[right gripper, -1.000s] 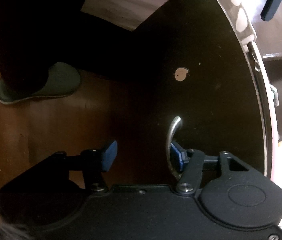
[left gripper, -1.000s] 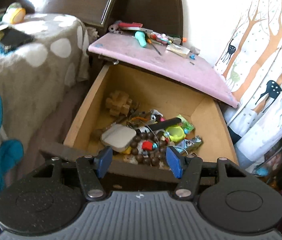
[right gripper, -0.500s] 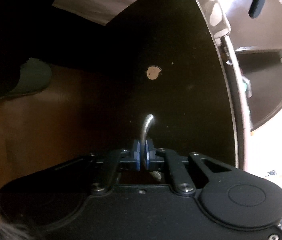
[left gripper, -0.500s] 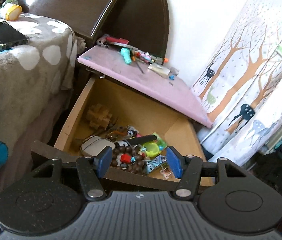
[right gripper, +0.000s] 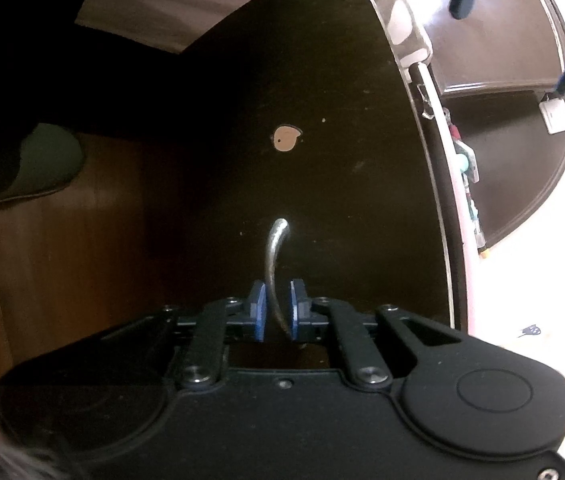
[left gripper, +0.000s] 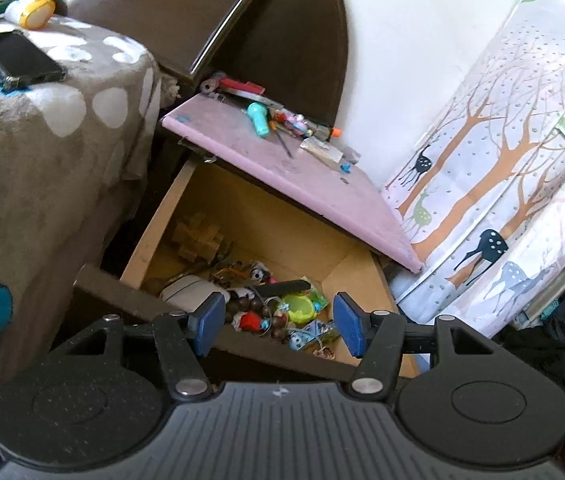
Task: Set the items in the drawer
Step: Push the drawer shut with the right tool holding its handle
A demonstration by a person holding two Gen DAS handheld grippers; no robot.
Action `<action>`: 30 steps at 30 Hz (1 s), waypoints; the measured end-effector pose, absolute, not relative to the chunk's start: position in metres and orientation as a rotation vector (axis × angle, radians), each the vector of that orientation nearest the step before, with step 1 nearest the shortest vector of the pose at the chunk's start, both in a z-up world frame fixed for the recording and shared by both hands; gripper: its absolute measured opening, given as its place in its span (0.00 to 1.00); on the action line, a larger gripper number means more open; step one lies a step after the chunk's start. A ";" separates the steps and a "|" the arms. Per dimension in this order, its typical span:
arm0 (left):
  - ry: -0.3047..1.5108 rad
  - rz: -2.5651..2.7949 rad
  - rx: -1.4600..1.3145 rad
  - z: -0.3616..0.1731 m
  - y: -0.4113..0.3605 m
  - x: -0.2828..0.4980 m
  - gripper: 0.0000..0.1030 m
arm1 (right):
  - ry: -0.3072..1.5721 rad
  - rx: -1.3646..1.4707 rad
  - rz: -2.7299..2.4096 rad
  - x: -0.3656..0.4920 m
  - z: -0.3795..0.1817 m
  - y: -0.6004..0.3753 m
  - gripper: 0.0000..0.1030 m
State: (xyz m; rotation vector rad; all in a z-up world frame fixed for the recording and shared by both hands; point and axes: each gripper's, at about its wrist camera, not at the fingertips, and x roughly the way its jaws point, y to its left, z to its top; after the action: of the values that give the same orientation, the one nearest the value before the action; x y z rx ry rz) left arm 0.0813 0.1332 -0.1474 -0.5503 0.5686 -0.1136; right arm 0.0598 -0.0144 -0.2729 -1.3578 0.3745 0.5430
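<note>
The wooden drawer (left gripper: 154, 232) is pulled out under a pink-topped nightstand. Inside lie a wooden puzzle (left gripper: 196, 238), a white case (left gripper: 186, 294), brown beads (left gripper: 250, 308), a green toy (left gripper: 300, 308) and other small clutter. My left gripper (left gripper: 278, 324) hovers open above the drawer's dark front edge, holding nothing. In the right wrist view my right gripper (right gripper: 276, 310) clasps the curved metal drawer handle (right gripper: 272, 248) on the dark drawer front (right gripper: 322, 160). The handle runs slantwise between the blue pads, which stand slightly apart.
The pink top (left gripper: 322, 184) carries a teal tool (left gripper: 258, 118) and several small tools. A blanket-covered bed (left gripper: 42, 140) with a phone (left gripper: 18, 60) is on the left and a deer-print curtain (left gripper: 482, 160) on the right. A grey slipper (right gripper: 34, 164) rests on the wood floor.
My right gripper went from open beside the handle to shut on it, and its pads now stand a little wider. My left gripper drew back and up from the drawer, still open.
</note>
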 end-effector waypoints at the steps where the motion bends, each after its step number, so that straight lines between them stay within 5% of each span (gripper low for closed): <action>1: 0.571 -0.106 -0.549 -0.148 0.134 0.082 0.57 | 0.376 -1.353 0.541 0.062 -0.272 -0.015 0.04; 30: 0.676 0.051 -0.541 -0.172 0.161 0.109 0.57 | 0.465 -1.335 0.401 0.222 -0.272 0.005 0.07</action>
State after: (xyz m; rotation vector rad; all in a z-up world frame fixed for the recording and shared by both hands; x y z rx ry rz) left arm 0.1092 0.1608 -0.1722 -0.5409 0.6757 0.0511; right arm 0.2224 0.0055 -0.2724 -1.3346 0.4647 0.4011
